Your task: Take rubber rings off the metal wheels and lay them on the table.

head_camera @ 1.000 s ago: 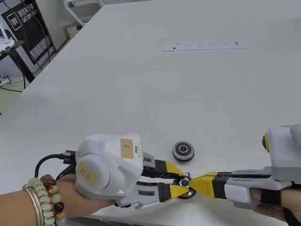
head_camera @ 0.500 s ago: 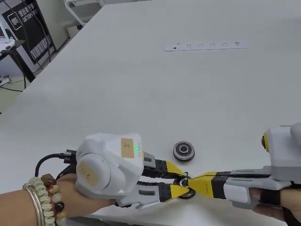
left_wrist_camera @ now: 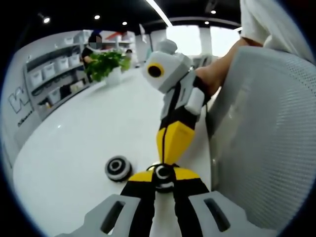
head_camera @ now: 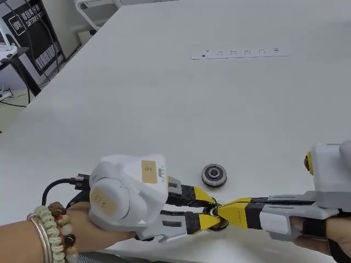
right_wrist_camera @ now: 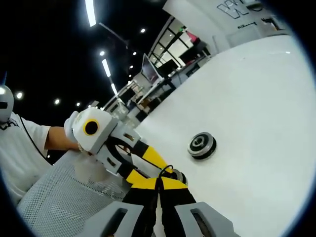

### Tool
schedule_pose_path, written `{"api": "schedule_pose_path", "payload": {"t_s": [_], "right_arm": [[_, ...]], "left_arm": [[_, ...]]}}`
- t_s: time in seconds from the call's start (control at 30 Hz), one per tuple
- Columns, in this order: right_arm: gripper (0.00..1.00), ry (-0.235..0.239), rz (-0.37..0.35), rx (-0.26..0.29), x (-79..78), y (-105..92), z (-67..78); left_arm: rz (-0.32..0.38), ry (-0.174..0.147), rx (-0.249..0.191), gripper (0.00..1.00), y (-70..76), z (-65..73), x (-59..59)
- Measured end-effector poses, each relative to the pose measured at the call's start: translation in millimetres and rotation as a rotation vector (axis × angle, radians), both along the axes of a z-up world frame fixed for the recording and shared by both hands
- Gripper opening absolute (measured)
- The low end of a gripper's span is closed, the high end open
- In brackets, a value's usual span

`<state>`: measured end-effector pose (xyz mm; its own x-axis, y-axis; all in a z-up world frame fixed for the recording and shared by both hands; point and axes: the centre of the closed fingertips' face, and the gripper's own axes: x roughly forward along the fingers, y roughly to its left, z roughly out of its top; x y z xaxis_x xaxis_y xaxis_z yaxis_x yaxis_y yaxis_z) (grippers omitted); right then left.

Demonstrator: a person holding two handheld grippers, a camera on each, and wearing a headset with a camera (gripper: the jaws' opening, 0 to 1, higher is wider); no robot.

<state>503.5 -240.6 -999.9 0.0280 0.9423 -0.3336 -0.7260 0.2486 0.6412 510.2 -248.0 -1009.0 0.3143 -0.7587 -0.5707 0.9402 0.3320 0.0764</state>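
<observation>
While the metal wheel (left_wrist_camera: 162, 174) is held clamped in the closed jaws of the left gripper (head_camera: 211, 215), just above the near edge of the white table (head_camera: 164, 98), the right gripper (right_wrist_camera: 159, 182) is set against it tip to tip. In the head view the left gripper is seen entering from 9 o'clock and the right from 3 o'clock, so both lie nearly on one line through the wheel. The right jaws are pressed almost together. A thin black loop, taken to be the rubber ring (right_wrist_camera: 166, 169), is seen at their tips, and a pinch on it is judged likely. The ring is thus nearer the right gripper, and a pull toward 3 o'clock is called for. A second wheel (head_camera: 214, 175) is laid flat on the table near 12 o'clock of the held one.
</observation>
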Motion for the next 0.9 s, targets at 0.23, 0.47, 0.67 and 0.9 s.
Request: {"api": "schedule_pose_path", "payload": {"t_s": [0.23,0.47,0.67,0.9], "right_arm": [[0.0,-0.013,-0.01,-0.037,3.9,-6.0,-6.4],[0.0,-0.023,-0.027,-0.054,6.3,-12.0,-4.0],[0.0,-0.038,-0.037,-0.077,2.4,-13.2,2.9],[0.0,-0.056,-0.037,-0.105,-3.1,-10.7,12.7]], "left_arm": [[-0.001,0.009,0.01,0.14,-0.6,0.2,0.7],[-0.017,-0.003,0.025,0.16,0.3,5.4,0.4],[-0.026,-0.025,-0.011,0.22,0.6,23.6,-0.2],[-0.066,-0.073,-0.02,0.33,4.0,49.6,-8.6]]}}
